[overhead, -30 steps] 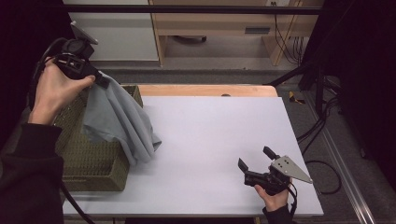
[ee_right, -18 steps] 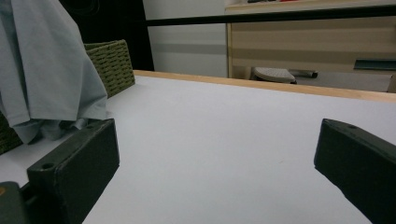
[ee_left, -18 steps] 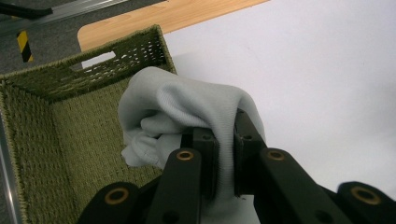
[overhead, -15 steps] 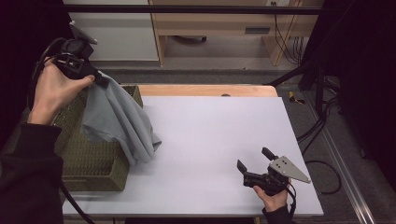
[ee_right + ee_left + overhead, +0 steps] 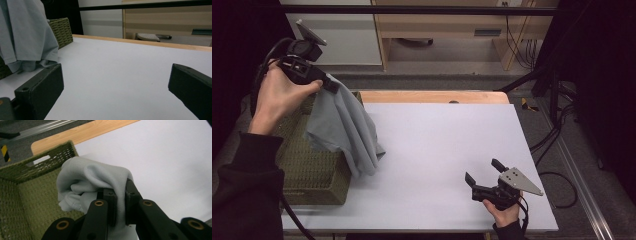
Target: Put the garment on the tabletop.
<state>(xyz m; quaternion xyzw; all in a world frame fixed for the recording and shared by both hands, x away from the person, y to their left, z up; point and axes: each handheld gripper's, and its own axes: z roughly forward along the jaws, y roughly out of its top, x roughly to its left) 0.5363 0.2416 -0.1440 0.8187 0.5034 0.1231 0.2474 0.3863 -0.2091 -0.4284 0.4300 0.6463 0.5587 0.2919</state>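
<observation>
While the left gripper (image 5: 328,82) is raised above the far-left corner of the table (image 5: 442,150), its jaws are pinched tight on a fold of the grey cloth (image 5: 344,130). The cloth hangs down from the jaws over the right rim of the green woven basket (image 5: 307,170), its lower edge draped onto the white tabletop just beside the basket. At the near right, the right gripper (image 5: 485,172) rests low on the table with its jaws spread wide, holding nothing, well apart from the cloth.
</observation>
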